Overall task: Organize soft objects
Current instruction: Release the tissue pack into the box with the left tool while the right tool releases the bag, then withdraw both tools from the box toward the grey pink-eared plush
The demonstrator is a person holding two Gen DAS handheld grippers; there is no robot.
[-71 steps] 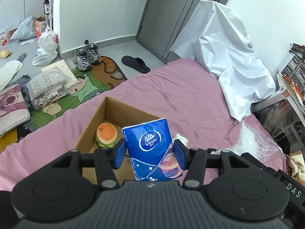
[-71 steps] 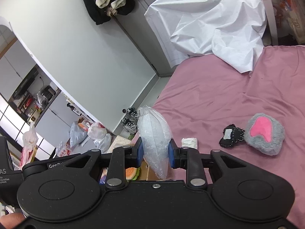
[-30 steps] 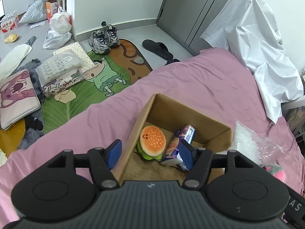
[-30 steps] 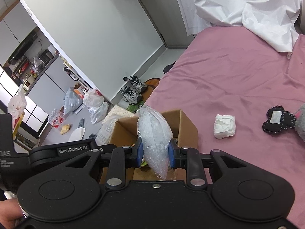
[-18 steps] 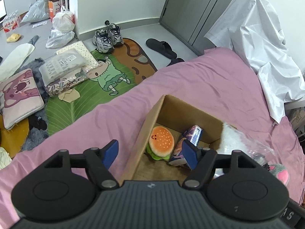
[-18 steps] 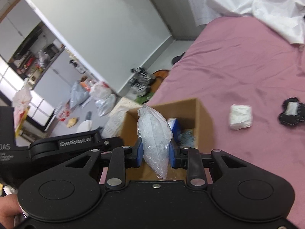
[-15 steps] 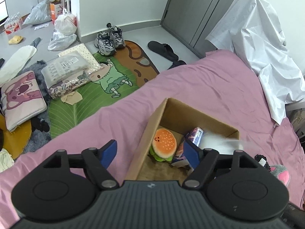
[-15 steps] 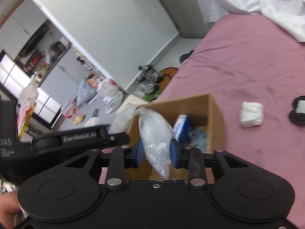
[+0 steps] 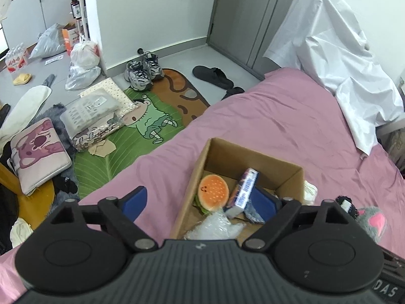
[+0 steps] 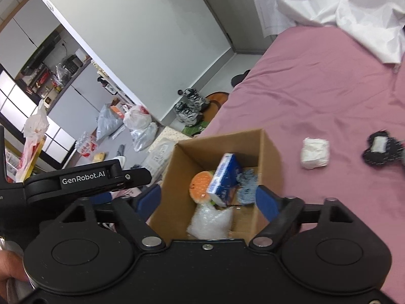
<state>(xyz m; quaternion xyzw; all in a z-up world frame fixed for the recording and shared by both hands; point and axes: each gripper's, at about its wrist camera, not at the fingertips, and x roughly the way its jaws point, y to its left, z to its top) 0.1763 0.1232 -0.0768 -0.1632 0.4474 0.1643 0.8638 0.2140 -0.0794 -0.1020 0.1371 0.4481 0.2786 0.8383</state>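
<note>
Pink sheet covers the bed in the left wrist view, and an open cardboard box sits on it near the edge. Inside the box lie a burger toy, a blue tissue pack leaning beside it, and a clear plastic bag crumpled at the near end. The left tongs hang above the box with their jaws opening wide; nothing is pressed between the blue pads, one of which is over the sheet outside the box and the other over its inside. On the sheet past the box's right corner lie a white wad, a small black pouch and a grey furry toy with a pink ear. A white cover drapes over something at the far end of the bed. On the floor are a green mat, a pair of sneakers and a black slipper.

From the right wrist view, the right tongs are also over the box, jaws opening and gripping nothing. The plastic bag lies loose in the box below them, next to the burger toy and the tissue pack. The white wad rests on the sheet to the right of the box, with the black pouch farther right. The left tongs' black body reaches in at the left, and part of a hand shows at the lower left corner.
</note>
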